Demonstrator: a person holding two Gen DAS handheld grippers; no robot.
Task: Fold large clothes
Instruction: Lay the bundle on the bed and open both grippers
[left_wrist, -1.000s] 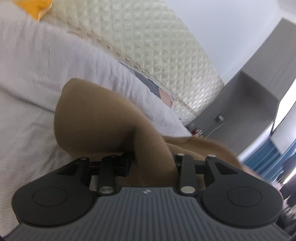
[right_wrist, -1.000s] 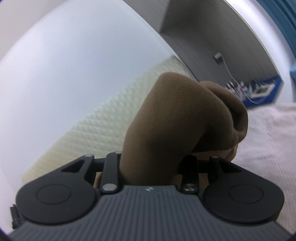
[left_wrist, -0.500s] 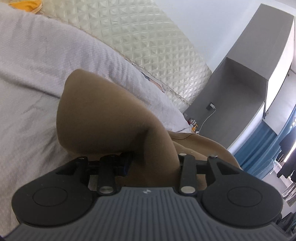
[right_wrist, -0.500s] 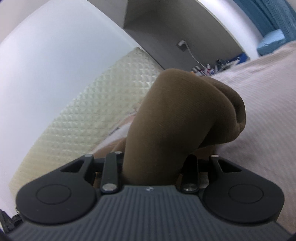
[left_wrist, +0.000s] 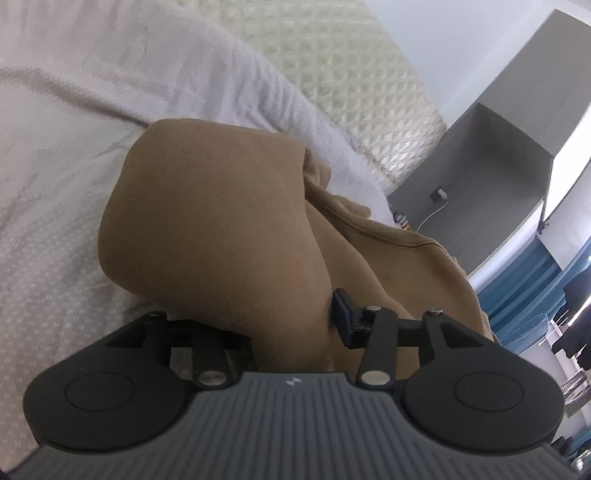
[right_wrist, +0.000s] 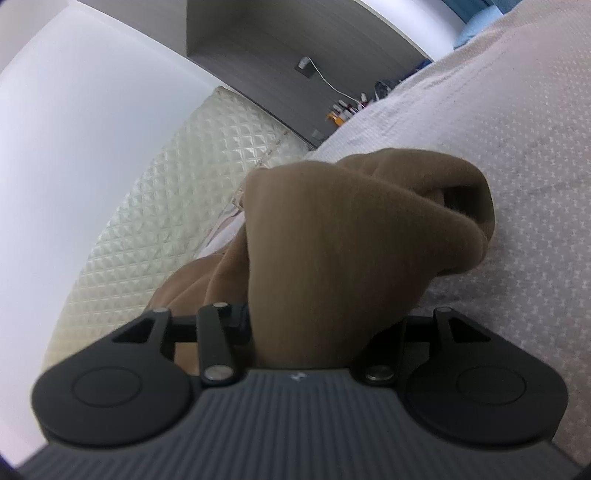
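Currently, L wrist view: white bedspread (left_wrist: 48, 206) fills the left side; brown garment (left_wrist: 214, 229) is bunched at centre, resting on it. Left gripper (left_wrist: 291, 321) has its jaws clamped on a thick fold of the fabric, w/ the right pad (left_wrist: 341, 314) partly exposed. Ribbed hem (left_wrist: 388, 230) runs to the right. Quilted headboard (left_wrist: 354, 88) sits far, grey cabinet (left_wrist: 491, 177) far right.

R wrist view: headboard (right_wrist: 155, 214) at left. Right gripper (right_wrist: 317, 325) has its jaws closed on the garment (right_wrist: 351, 236), bunched over the bedspread (right_wrist: 517, 155) at right.
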